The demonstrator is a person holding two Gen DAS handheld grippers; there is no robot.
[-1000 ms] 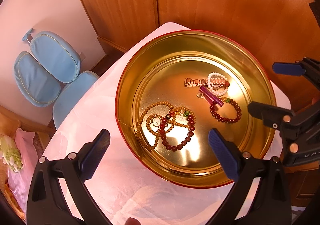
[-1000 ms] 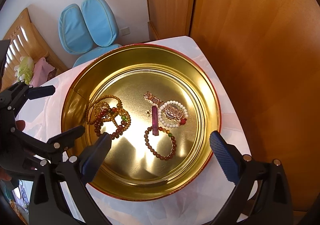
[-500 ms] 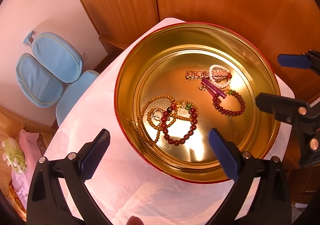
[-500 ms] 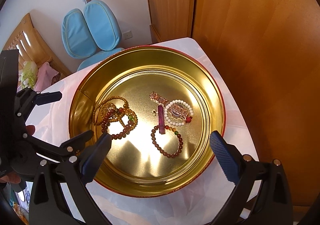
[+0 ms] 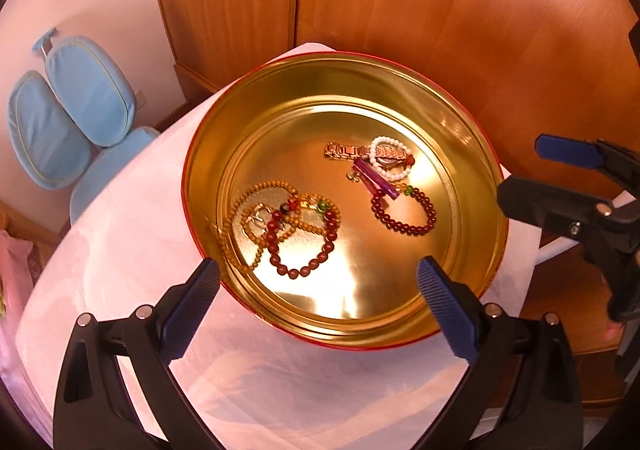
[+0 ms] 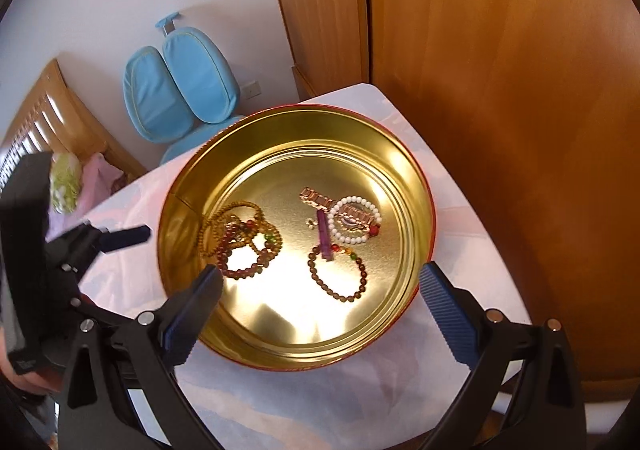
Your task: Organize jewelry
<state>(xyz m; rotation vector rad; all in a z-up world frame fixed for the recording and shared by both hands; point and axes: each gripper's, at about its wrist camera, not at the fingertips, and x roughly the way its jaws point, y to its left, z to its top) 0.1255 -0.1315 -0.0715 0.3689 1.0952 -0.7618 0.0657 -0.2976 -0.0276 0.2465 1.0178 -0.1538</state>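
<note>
A white cloth (image 5: 132,250) covers the table, set against wooden wardrobe doors (image 5: 400,2), with a blue chair (image 6: 180,90) by the wall. On the cloth sits a round gold tin (image 5: 400,74) holding tangled bead bracelets (image 5: 288,230), a dark red bracelet (image 5: 404,210), a white one (image 5: 388,162) and what may be a watch (image 5: 348,151). My left gripper (image 5: 318,294) and right gripper (image 6: 320,298) both hover above its near rim, fingers spread wide and empty.

1. The left gripper (image 6: 120,250) is smeared by motion blur in the right wrist view; its lower finger is hidden behind the right gripper's (image 6: 318,304) arm.
2. The beads (image 6: 240,238) on the tin's (image 6: 428,210) left side are tangled, so separate strands cannot be counted.
3. The watch (image 5: 386,159) face lies under a white bead bracelet (image 5: 390,164); unreadable.
4. The right gripper (image 5: 560,174) body is cut off at the left wrist view's edge.
</note>
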